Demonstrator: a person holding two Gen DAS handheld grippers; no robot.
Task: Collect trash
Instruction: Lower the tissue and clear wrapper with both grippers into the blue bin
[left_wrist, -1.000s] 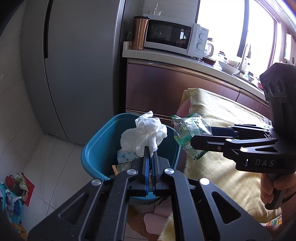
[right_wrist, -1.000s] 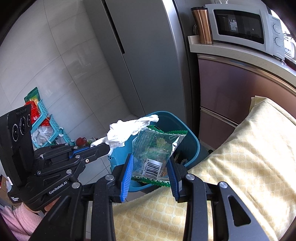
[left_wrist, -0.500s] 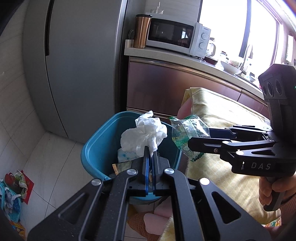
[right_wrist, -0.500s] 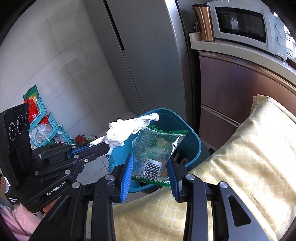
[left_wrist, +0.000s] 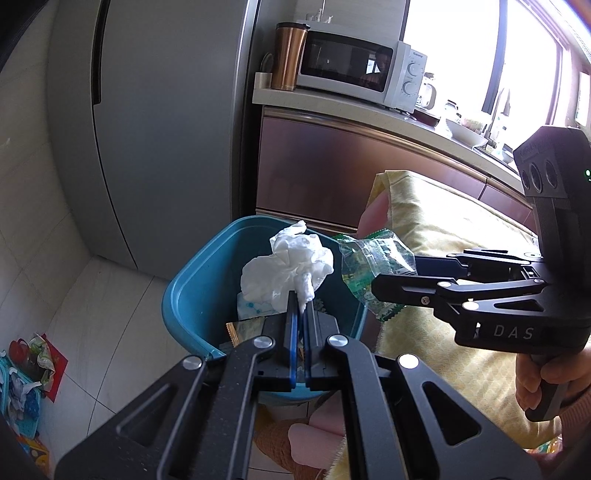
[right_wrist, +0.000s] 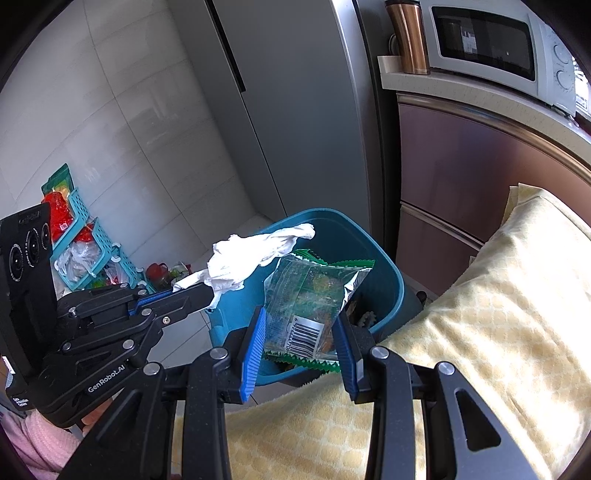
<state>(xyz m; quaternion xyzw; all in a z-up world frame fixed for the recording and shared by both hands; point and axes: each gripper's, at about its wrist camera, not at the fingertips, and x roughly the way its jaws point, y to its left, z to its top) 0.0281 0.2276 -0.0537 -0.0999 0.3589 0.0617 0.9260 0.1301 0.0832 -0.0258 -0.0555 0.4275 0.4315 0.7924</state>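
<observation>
The grey fridge (left_wrist: 155, 122) fills the back of my view, with the yellow quilted cloth (right_wrist: 509, 325) spread to my right and the teal trash bin (left_wrist: 192, 295) standing on the floor between them. Both of my tools hang over the bin's open mouth. My left hand-held gripper (left_wrist: 300, 314) has its jaws pressed nearly together, pinching a tail of the crumpled white tissue (left_wrist: 284, 266), whose bulk sits above the bin's interior. My right hand-held gripper (right_wrist: 301, 332) is partly open, its blue pads clamped on either side of the clear green-edged snack wrapper (right_wrist: 314, 295), barcode facing me, held above the bin's near rim. Tissue and wrapper hang just beside each other; I cannot tell whether they touch. Other scraps lie inside the bin.
</observation>
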